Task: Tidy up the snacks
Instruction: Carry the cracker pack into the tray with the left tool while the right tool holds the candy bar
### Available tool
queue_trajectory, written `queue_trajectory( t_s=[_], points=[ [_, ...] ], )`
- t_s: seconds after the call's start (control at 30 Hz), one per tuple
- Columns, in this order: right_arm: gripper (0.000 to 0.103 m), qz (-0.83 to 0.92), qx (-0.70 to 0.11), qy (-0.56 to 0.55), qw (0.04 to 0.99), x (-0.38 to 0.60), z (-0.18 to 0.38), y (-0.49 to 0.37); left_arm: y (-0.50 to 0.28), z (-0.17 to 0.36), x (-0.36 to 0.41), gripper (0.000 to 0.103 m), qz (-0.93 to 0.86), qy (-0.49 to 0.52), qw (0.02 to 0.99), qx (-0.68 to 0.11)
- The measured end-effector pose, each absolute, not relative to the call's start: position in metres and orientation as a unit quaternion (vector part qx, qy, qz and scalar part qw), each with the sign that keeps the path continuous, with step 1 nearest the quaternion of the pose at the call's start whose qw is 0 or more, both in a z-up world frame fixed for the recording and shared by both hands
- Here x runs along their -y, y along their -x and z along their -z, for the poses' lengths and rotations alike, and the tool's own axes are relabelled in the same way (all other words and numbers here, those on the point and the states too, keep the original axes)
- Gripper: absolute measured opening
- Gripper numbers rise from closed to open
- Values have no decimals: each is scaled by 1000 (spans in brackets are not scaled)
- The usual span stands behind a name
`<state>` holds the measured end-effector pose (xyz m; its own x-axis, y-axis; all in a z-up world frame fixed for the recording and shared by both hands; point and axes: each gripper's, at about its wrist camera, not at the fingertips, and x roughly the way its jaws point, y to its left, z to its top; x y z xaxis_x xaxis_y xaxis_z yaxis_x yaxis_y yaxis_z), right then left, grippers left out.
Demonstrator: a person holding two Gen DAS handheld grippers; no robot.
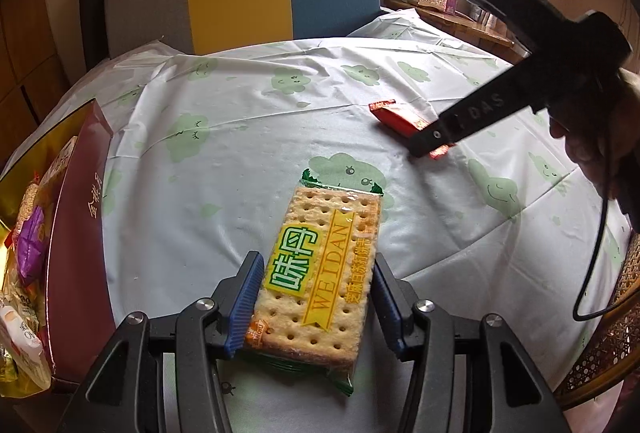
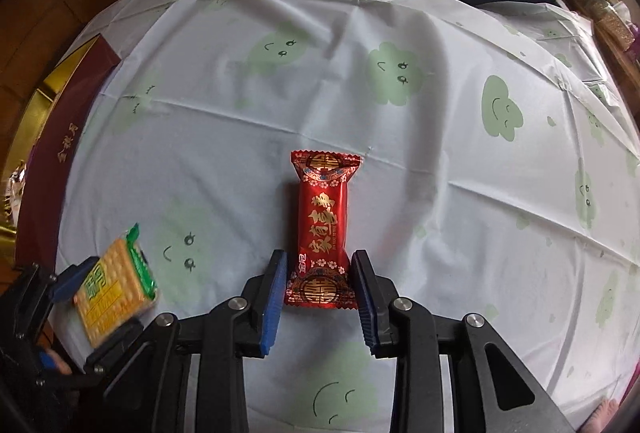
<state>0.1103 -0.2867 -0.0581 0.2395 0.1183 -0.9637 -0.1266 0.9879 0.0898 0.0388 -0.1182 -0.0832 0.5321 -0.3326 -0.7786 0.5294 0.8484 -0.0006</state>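
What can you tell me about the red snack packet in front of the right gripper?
The red snack packet is a small pillow-shaped foil wrapper, glossy red with gold Chinese characters, floral bands and crimped, serrated ends. It looks sealed and lies flat on the cloud-print tablecloth, lengthwise along the right gripper. The blue-padded fingers flank its near end; whether they touch it is unclear. From the left wrist view it lies beyond the cracker pack, partly hidden by that gripper.

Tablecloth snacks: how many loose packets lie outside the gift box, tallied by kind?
Weidan cracker packet: 1, between the left gripper fingers.
Red candy packet: 1, between the right gripper fingers.
Total: 2.
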Motion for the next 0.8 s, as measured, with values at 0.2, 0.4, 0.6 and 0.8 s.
queue_trajectory(
  t_s=[0.2, 0.4, 0.6, 0.8],
  points=[
    [51, -77, -588, -20, 805, 296, 58, -109, -39, 83, 120, 54, 245, -120, 867, -417],
    [35, -64, -577, 17, 814, 282, 64, -118, -39, 84, 121, 54, 240, -121, 869, -415],
    [27, -72, -579, 23, 812, 272, 67, -118, -37, 84, 122, 54, 237, -123, 871, -413],
    [27, -69, -570, 55, 817, 267, 66, -112, -40, 82, 124, 53, 236, -128, 867, -419]
  ],
)
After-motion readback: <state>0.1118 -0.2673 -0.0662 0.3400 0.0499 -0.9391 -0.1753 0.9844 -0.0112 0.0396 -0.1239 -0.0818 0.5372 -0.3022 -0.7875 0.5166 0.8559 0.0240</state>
